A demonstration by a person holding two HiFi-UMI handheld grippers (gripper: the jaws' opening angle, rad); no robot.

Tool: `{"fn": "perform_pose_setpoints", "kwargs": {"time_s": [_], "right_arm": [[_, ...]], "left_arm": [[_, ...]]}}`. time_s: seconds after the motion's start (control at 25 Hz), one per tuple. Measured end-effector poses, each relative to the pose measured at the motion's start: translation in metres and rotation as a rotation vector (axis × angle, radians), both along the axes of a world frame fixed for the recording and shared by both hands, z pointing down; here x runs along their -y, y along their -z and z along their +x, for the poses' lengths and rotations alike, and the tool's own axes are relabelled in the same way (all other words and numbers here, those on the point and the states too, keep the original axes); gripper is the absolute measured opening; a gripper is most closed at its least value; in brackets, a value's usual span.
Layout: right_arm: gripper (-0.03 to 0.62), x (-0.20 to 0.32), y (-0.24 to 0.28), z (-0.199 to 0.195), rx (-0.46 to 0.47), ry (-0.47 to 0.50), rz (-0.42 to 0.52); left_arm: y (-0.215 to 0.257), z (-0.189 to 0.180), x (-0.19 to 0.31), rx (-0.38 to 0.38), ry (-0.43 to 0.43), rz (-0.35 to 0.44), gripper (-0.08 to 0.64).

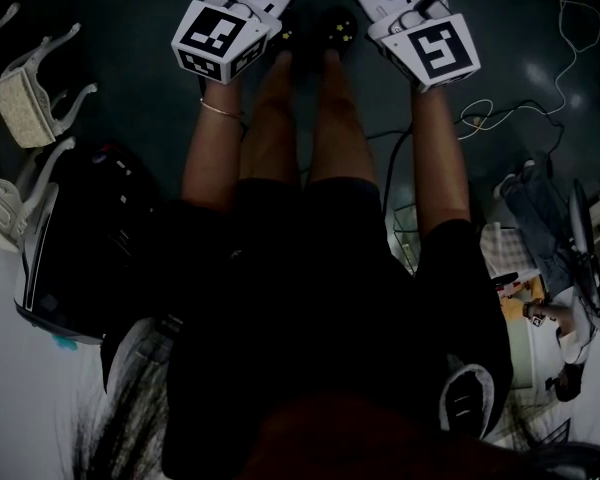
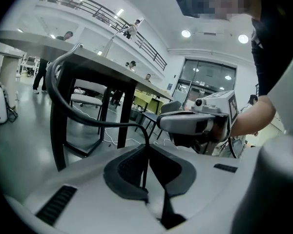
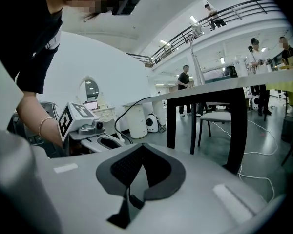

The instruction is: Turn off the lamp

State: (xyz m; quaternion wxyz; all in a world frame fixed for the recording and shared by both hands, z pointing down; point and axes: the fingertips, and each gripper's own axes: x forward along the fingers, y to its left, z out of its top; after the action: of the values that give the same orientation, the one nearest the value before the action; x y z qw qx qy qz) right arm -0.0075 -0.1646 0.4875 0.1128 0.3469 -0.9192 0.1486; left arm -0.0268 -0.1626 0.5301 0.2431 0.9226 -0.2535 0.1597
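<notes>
While left tongs (image 2: 146, 156) and right tongs (image 3: 136, 173) sit clenched and empty, what looks like the slim white lamp (image 3: 196, 52) stands upper middle on the table (image 3: 211, 90), well apart. Risk: a blunt poke misses the switch and tips the thin lamp.

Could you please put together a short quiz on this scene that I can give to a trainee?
1. True or false: the right tool is shut, with nothing between its jaws.
2. In the head view, on which side of the person's legs does the white chair stand? A) picture's left B) picture's right C) between them
3. What lies loose on the floor to the picture's right of the right tool in the head view?
Key: 1 true; 2 A; 3 cables.
</notes>
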Motion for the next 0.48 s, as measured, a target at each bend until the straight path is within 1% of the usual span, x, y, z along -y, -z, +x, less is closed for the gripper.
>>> {"fn": "perform_pose_setpoints", "kwargs": {"time_s": [0.12,0.28,0.48], "right_arm": [[0.002,-0.002,0.003,-0.003,0.009,0.012,0.008],[0.002,-0.002,0.002,-0.001,0.005,-0.003,0.002],[0.002,-0.004,-0.004,-0.002,0.001,-0.007,-0.012]], "left_arm": [[-0.008,-0.002,-0.003,0.01,0.001,-0.011,0.025],[-0.016,-0.003,-0.003,0.008,0.003,-0.02,0.025],[-0.028,-0.005,0.0,0.016,0.008,-0.01,0.025]]}}
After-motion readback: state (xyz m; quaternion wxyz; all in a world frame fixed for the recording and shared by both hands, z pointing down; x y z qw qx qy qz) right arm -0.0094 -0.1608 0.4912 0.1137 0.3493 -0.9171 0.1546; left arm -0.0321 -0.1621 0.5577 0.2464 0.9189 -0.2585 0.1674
